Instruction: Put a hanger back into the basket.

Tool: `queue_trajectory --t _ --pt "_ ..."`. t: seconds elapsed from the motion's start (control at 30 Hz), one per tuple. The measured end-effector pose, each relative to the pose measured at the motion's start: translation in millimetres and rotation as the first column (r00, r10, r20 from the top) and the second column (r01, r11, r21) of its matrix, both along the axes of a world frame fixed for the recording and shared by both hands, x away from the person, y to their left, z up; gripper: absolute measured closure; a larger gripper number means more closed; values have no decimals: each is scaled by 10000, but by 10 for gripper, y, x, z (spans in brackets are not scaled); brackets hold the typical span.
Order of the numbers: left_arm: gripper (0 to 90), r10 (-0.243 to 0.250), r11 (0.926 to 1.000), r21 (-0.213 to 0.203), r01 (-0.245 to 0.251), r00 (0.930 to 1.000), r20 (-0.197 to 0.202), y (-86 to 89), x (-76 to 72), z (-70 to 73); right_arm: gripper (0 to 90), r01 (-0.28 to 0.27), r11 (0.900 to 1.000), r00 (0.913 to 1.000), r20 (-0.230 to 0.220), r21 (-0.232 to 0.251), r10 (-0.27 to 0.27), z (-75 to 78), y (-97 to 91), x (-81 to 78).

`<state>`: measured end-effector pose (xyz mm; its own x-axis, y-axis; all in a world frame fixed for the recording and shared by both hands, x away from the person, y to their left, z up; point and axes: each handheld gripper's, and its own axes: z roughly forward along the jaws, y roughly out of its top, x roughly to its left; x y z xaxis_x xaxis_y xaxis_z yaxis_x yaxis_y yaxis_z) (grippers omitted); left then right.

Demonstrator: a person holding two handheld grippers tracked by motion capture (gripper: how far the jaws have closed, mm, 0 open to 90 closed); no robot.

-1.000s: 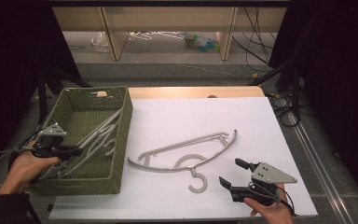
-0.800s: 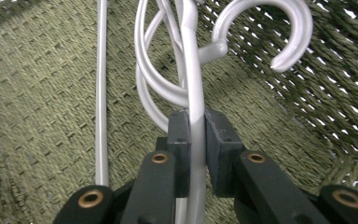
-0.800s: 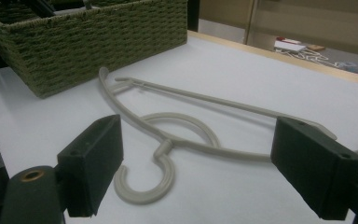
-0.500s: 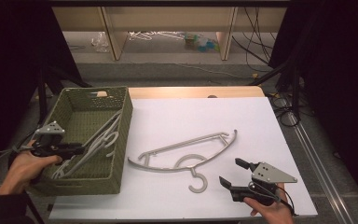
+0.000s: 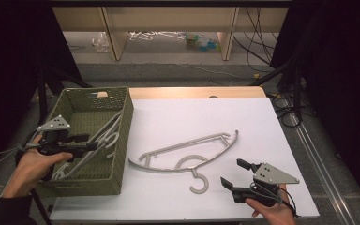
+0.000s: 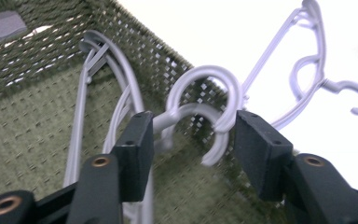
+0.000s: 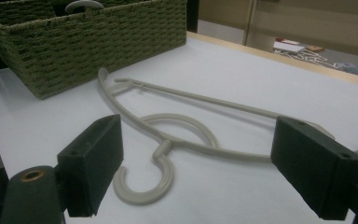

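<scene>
A green woven basket [image 5: 127, 123] stands on the left of the white table [image 5: 243, 117] with pale grey hangers [image 5: 107, 135] lying in it. My left gripper [image 5: 93, 143] hovers over the basket. Its jaws have just been opening and stand apart around a hanger's hook [image 6: 204, 74], which sits loose between the pads. Another grey hanger [image 5: 187, 152] lies flat on the table, hook toward the front. My right gripper [image 5: 233, 172] rests near the front edge, open and empty. In the right gripper view, this gripper [image 7: 200, 149] faces that hanger [image 7: 182, 121] just short of its hook.
Wooden shelf uprights [image 5: 115, 33] stand behind the table, with more hangers [image 5: 154, 35] on the floor between them. Cables [image 5: 286, 108] run past the table's right edge. The basket [image 7: 98, 42] fills the table's left side.
My left gripper's jaws have opened off the hanger hook, and the gripper has lifted a little and moved further over the basket. The right gripper and the table hanger have stayed still.
</scene>
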<state>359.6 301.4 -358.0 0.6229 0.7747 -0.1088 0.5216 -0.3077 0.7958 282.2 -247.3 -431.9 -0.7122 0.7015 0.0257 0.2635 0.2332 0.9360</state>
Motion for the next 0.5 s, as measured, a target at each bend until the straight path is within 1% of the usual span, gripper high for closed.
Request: queue_trajectory --t 0.13,0.17,0.2,0.23,0.27,0.3,0.33,0.37,0.43,0.47,0.5 --pt "463 -73 9999 -88 74 9999 136 -59 -17 33 178 17 10000 10000 28 25 -17 2 -1 3" --pt "432 -138 9999 -61 139 9997 193 -84 -21 53 178 -1 10000 10000 33 6 1 0 -2 2" --pt "421 -138 9999 -61 139 9997 193 -84 -21 53 178 -16 10000 10000 -25 -50 15 4 -5 -2" --pt "413 -101 9993 -366 110 9996 246 -146 -35 75 178 3 10000 10000 35 10 -3 1 -1 2" --pt "406 -101 9993 -366 110 9996 246 -146 -35 75 178 6 10000 10000 24 20 -6 2 -1 3" --pt "406 -100 9990 -427 114 9994 326 -188 -46 93 178 6 10000 10000 24 20 -6 2 -1 3" --pt "398 -141 9992 -375 157 9990 431 -230 -58 115 178 13 10000 10000 33 26 -13 2 -1 3" --pt "373 -142 9987 -472 167 9985 525 -288 -70 135 178 -58 9998 10000 41 176 58 -6 4 5" --pt "367 -266 9985 -449 299 9972 705 -408 -95 177 178 -37 9999 10000 1 125 37 -2 2 5" --pt "343 -490 9977 -435 529 9950 869 -540 -115 192 178 19 10000 10000 -25 33 -19 1 0 1" --pt "340 -490 9977 -435 529 9950 869 -540 -115 192 178 19 10000 10000 -25 33 -19 1 0 1"
